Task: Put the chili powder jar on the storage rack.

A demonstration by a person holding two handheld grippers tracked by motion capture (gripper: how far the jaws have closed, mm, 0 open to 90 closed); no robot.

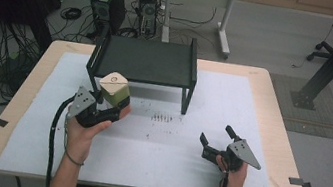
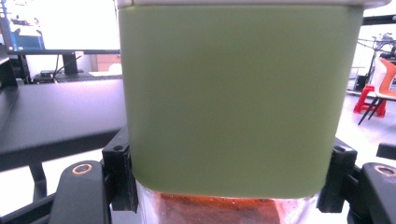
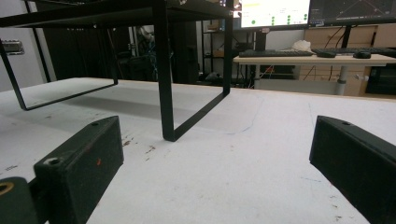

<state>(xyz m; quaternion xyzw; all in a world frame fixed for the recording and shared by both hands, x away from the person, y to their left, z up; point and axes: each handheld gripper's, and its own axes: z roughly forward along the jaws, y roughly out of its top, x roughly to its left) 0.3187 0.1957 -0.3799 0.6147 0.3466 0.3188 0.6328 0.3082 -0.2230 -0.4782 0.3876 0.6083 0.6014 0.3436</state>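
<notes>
Green container (image 1: 114,90) pinched between jaws of left gripper (image 1: 101,106), jaws pressed on both sides low on its body, lifted off white counter (image 1: 197,144) just before black shelf (image 1: 147,60). Right gripper (image 1: 217,142) spread wide, empty, resting low on counter, well apart.

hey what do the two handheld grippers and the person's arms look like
Both the left gripper and the right gripper are black, with blocky jaws and a grey three-cornered plate on top. A thick black cable trails from the left one. The forearms are bare, each with a thin band around the wrist.
</notes>
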